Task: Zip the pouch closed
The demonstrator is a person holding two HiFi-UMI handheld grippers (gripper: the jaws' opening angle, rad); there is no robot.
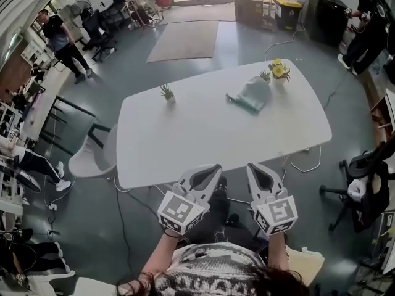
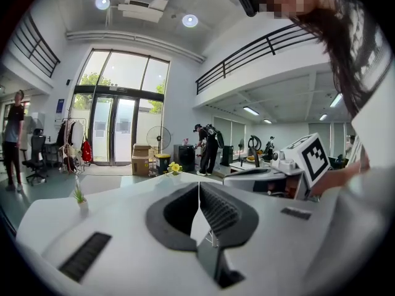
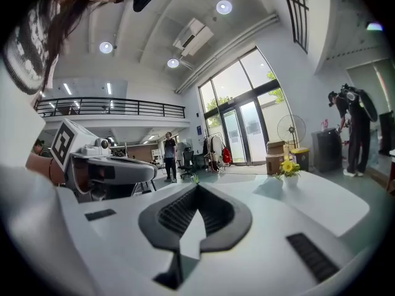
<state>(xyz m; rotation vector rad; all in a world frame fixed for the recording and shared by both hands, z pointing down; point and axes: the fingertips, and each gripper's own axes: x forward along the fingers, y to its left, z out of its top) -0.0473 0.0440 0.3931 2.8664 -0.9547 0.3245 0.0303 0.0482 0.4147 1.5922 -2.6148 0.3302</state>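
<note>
Left claw, right claw nearest; pale mint pouch beside flowers

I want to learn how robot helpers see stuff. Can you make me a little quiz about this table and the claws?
1. True or false: the pouch lies on the far side of the table, near the yellow flowers.
2. Pick one: what does the left claw hold? A) the pouch B) a plant C) nothing
3. Fill the gap: the right claw is ____ (open or shut).

Key: 1 true. 2 C. 3 shut.
</note>
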